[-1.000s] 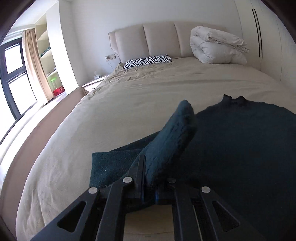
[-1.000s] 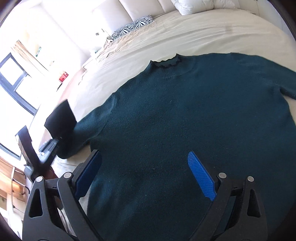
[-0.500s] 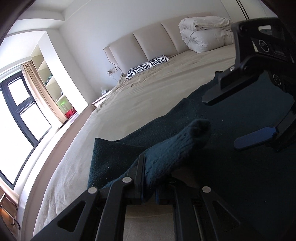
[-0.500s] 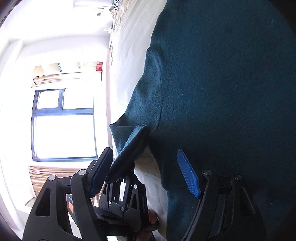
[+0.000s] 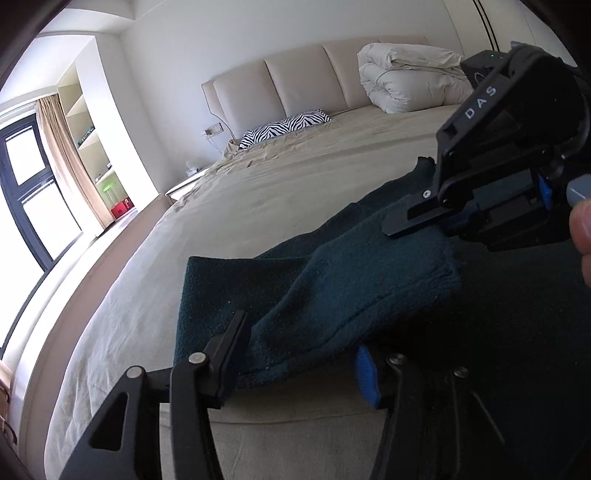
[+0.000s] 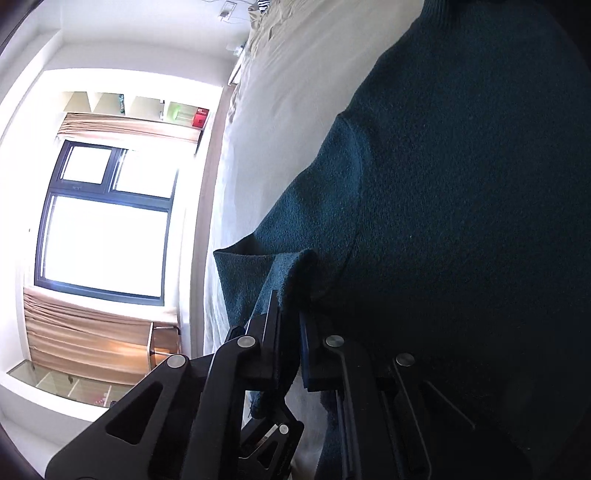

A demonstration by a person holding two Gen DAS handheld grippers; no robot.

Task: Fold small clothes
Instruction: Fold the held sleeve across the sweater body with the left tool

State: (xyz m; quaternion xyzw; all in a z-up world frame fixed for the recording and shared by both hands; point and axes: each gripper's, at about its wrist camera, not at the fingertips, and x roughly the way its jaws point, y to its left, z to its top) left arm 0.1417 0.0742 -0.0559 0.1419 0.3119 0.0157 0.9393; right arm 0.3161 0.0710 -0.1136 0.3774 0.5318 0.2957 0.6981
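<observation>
one teal sweater (image 6: pixel 461 206), right tongs (image 6: pixel 291 328) clamping its sleeve (image 5: pixel 354 295)

Beige-sheeted bed (image 5: pixel 295 192), padded headboard (image 5: pixel 295 81), folded white duvet (image 5: pixel 410 77), zebra-print pillow (image 5: pixel 284 129), dark-framed bright window (image 6: pixel 107 221), tan curtain (image 5: pixel 62 155), white walls (image 5: pixel 221 33), open shelves (image 5: pixel 88 125).

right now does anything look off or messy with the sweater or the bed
Only mid-fold disorder. The sweater lies flat on the bed except its sleeve, doubled back on itself in a bunched fold. The right gripper is shut on the sleeve's edge. No damage or spills show.
</observation>
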